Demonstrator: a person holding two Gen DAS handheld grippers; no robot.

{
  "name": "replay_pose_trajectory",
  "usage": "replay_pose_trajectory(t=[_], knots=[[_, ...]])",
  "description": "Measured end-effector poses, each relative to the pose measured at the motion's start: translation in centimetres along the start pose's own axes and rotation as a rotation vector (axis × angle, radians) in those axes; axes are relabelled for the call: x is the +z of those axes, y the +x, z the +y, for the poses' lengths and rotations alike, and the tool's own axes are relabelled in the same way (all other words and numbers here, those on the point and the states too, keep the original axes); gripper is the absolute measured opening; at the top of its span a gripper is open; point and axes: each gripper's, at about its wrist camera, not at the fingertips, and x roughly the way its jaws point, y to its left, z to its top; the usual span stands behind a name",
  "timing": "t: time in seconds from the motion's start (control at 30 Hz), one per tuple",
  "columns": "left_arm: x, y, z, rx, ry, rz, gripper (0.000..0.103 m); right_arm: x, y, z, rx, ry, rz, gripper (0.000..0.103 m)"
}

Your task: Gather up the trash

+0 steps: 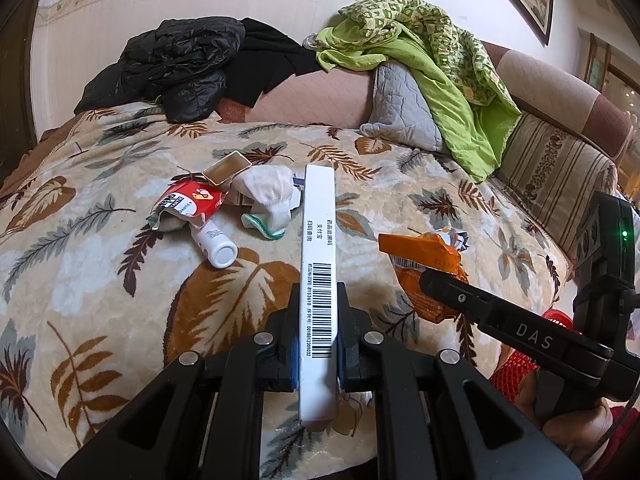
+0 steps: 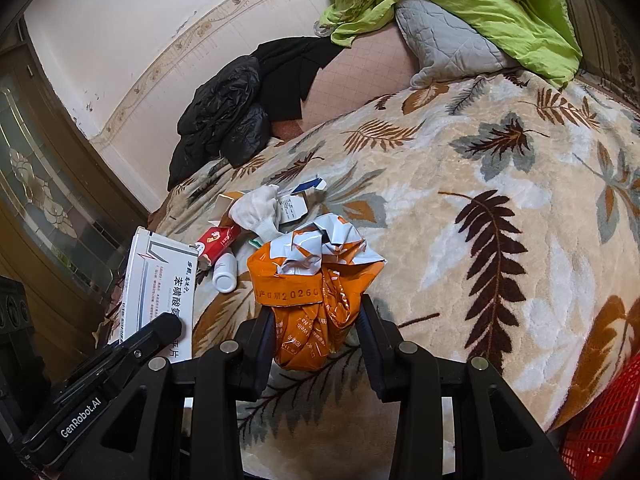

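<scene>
Lying at the left on the leaf-patterned blanket point(image 1: 100, 240): red packet point(image 1: 192, 202), white bottle point(image 1: 216, 248), white sock point(image 1: 268, 196). Clamping a white box point(image 1: 318, 280) on its narrow edge above the blanket, left gripper point(image 1: 318, 354) closed tight. Squeezing a crumpled orange bag point(image 2: 316, 288), right gripper point(image 2: 318, 340). Showing at the far right edge, red mesh basket point(image 2: 600, 420).

A black jacket point(image 1: 168, 68) lay at eleven o'clock on the leaf-patterned blanket point(image 1: 100, 280). At one o'clock, a green cloth point(image 1: 440, 52) draped over a grey cushion point(image 1: 400, 104).
</scene>
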Motion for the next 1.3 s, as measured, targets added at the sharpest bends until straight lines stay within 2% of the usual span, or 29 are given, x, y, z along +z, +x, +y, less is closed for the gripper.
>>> replay_pose_trajectory(t=[0.57,0.77,0.97,1.17,1.3], knots=[[0.1,-0.2,-0.3,-0.010,0.008,-0.004,0.012,0.1,-0.3,-0.4,0.004,0.023,-0.005,0.041],[0.3,-0.6,-1.2,-0.042,0.032,-0.001,0.012,0.7,-3.9,-2.2,-0.001,0.065,-0.051,0.041],[0.9,-1.1,-4.7,-0.131,0.107,0.002,0.012,0.5,-10.7,-5.9,-0.047,0.115,-0.137,0.041],[0.8,-1.2,-11.3,-0.299,0.217,0.051,0.012,-1.3,-18.9,-11.6,-0.187,0.198,-0.217,0.041],[0.4,-1.1,-16.1,-0.441,0.277,0.108,0.012,-2.9,-23.6,-15.3,-0.285,0.279,-0.246,0.041]])
